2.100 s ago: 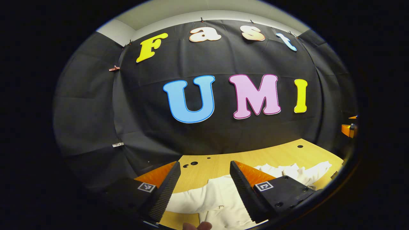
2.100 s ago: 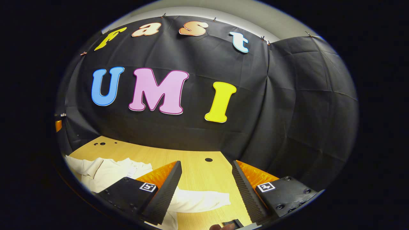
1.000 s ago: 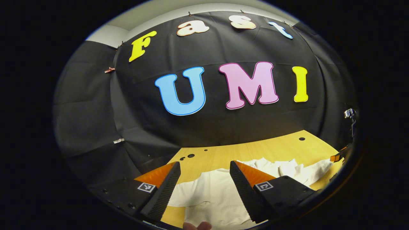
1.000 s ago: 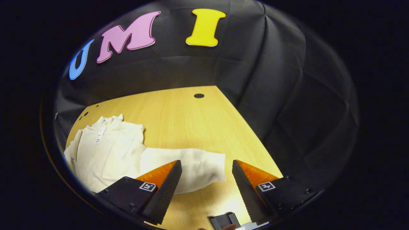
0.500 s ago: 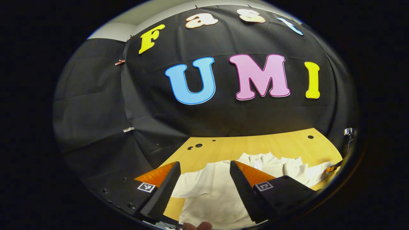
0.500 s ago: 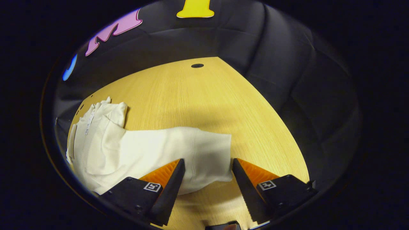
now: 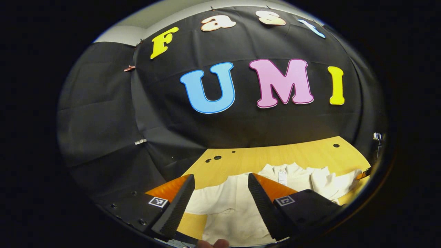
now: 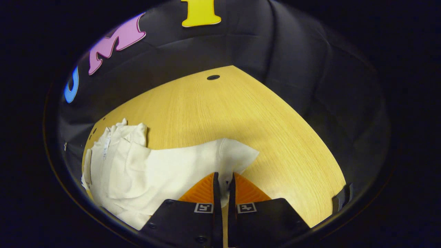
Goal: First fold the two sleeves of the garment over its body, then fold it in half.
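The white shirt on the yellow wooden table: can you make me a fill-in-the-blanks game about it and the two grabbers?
1. The right gripper has its fingers ____ on the sleeve of the white garment.
2. The left gripper hovers over the garment with its fingers ____.
3. The garment lies on a yellow ____ table.
4. The wall behind the table is covered in ____ cloth.

Missing words: shut; open; wooden; black
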Motion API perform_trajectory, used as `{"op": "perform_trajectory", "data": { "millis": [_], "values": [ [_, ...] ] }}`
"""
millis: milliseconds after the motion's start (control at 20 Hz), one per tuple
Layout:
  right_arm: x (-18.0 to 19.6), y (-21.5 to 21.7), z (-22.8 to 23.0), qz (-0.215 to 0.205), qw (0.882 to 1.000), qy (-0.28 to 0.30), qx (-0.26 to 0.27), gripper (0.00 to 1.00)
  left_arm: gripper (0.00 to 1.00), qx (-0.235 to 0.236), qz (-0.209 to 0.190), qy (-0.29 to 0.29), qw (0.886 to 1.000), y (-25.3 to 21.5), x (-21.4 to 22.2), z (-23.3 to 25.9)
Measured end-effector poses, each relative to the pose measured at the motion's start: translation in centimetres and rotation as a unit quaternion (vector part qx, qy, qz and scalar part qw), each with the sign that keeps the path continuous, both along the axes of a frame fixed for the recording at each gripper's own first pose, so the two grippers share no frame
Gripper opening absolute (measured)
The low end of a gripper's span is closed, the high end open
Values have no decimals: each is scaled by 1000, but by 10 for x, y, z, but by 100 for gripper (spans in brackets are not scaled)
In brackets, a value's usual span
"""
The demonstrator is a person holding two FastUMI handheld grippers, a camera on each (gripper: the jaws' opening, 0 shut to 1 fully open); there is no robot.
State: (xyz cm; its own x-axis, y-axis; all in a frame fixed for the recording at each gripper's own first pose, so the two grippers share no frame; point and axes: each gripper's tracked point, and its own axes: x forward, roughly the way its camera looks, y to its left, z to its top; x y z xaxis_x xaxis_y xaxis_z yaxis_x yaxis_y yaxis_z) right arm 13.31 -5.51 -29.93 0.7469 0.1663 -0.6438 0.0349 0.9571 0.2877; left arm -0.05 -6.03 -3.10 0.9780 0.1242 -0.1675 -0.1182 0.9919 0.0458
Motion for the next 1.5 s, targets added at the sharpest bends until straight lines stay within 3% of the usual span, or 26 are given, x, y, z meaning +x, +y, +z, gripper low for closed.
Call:
{"op": "perform_trajectory", "data": {
  "millis": [250,700,1100,1500],
  "values": [
    [-20,36,74,-13,997,-66,32,10,97,-1,-38,-18,999,28,14,4],
    [-49,160,174,34,986,-154,59,10,97,-27,-64,-18,997,82,26,-18],
    [-74,297,199,125,975,-162,88,10,97,-49,-25,-1,998,146,28,-47],
    [-89,398,160,203,968,-122,85,10,97,-45,35,20,998,211,24,-80]
  ]
}}
